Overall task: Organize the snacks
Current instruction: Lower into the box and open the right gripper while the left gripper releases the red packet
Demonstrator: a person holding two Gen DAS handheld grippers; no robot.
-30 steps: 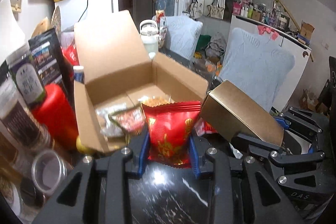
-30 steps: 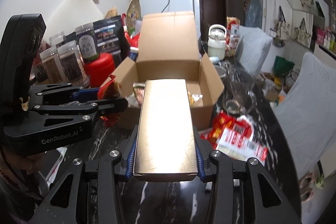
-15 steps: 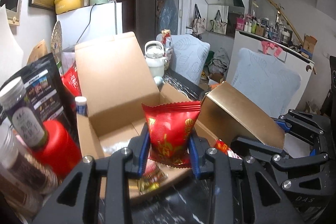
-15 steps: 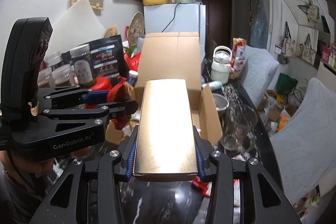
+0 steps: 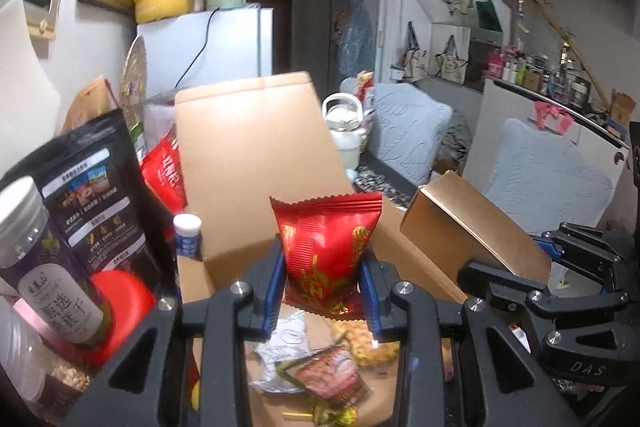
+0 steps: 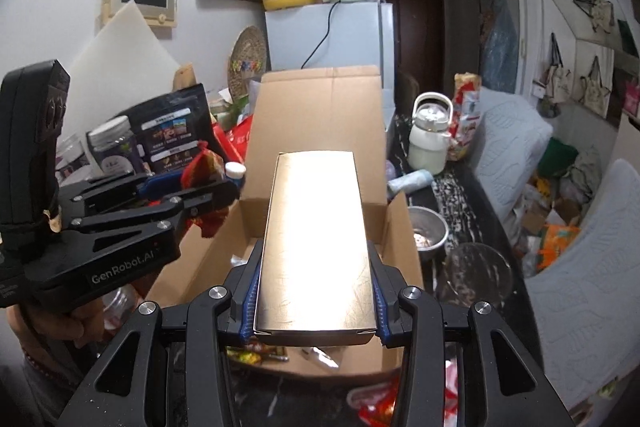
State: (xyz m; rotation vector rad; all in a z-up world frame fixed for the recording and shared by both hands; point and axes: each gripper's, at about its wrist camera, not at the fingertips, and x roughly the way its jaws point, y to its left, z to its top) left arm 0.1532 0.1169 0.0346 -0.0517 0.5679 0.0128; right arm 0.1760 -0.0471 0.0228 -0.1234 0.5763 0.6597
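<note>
Left gripper (image 5: 323, 267): clamped on a red snack packet (image 5: 326, 247), which is pinched upright between the blue pads and held above the open cardboard box (image 5: 248, 163).
Right gripper (image 6: 316, 299): closed against the long sides of a gold box (image 6: 316, 227), which is carried flat and lengthwise over the same carton.
Cardboard box: its rear flap is raised; loose snack wrappers (image 5: 320, 371) are seen lying on its floor beneath the left gripper.
Left of the carton: a black pouch (image 5: 96, 203), a dark lidded jar (image 5: 44, 267) and a red container (image 5: 120, 311) are crowded close together.
Right of the carton: a metal bowl (image 6: 428, 233) and a white kettle (image 6: 428, 143) are set on the dark marbled tabletop (image 6: 452, 191).
</note>
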